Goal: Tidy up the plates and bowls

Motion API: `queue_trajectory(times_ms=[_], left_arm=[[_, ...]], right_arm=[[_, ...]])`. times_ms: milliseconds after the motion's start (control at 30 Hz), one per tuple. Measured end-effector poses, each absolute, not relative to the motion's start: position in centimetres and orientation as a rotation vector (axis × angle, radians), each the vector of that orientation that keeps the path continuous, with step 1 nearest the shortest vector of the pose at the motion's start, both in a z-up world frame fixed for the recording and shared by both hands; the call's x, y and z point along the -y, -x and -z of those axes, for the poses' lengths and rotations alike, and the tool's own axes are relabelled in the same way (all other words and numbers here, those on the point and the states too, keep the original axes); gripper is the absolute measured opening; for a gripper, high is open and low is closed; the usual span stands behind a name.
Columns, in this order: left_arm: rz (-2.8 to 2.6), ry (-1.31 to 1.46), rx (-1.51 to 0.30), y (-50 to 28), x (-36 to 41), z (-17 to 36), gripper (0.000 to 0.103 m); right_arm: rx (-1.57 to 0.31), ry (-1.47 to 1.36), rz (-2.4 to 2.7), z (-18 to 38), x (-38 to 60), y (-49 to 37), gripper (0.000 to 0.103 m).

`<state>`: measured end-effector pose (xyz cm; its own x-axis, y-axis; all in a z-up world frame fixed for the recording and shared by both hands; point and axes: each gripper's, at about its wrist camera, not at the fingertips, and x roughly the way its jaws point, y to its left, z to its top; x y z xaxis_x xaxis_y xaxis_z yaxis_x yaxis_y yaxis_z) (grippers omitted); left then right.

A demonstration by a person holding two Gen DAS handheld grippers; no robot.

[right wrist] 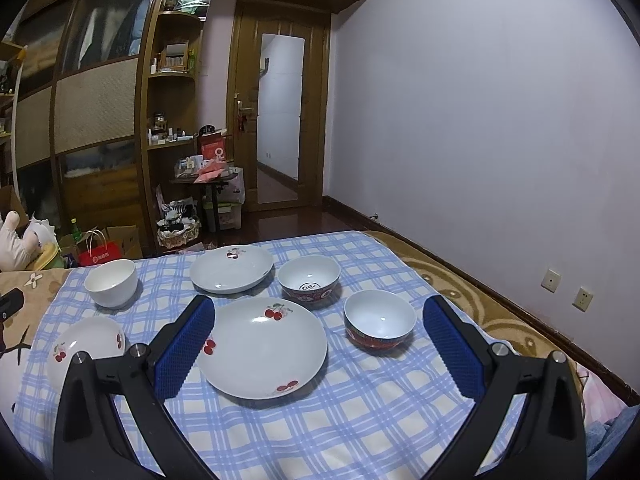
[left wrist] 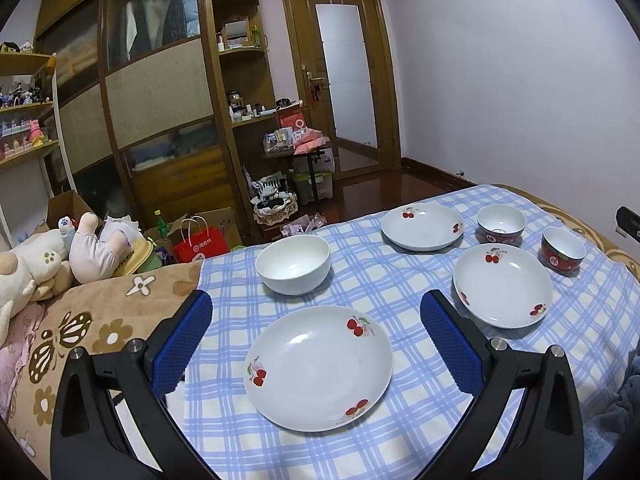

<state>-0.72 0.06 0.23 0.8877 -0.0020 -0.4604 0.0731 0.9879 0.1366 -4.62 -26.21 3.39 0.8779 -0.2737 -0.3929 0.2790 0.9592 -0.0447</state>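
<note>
Three white cherry-print plates lie apart on a blue checked cloth (left wrist: 360,280): a near-left plate (left wrist: 318,368) (right wrist: 86,344), a middle plate (left wrist: 503,285) (right wrist: 262,347) and a far plate (left wrist: 422,226) (right wrist: 231,268). A plain white bowl (left wrist: 294,263) (right wrist: 111,282) stands at the left. Two red-sided bowls stand at the right, one farther (left wrist: 501,224) (right wrist: 309,278), one nearer (left wrist: 563,249) (right wrist: 380,320). My left gripper (left wrist: 316,304) is open and empty above the near-left plate. My right gripper (right wrist: 318,308) is open and empty above the middle plate and the nearer red bowl.
The cloth covers a bed with a brown flowered blanket (left wrist: 100,320). Plush toys (left wrist: 60,256) lie at its left end. A red paper bag (left wrist: 200,246) and boxes sit on the floor beyond. A purple wall (right wrist: 480,120) runs along the right.
</note>
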Motion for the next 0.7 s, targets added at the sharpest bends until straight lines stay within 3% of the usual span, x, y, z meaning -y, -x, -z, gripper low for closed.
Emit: queue_trajectory(times_ms=[700], left_arm=[[0.044, -0.155, -0.481, 0.74, 0.1, -0.24, 0.102]], right_arm=[[-0.409, -0.016, 0.29, -3.14, 26.38, 4.47, 0.103]])
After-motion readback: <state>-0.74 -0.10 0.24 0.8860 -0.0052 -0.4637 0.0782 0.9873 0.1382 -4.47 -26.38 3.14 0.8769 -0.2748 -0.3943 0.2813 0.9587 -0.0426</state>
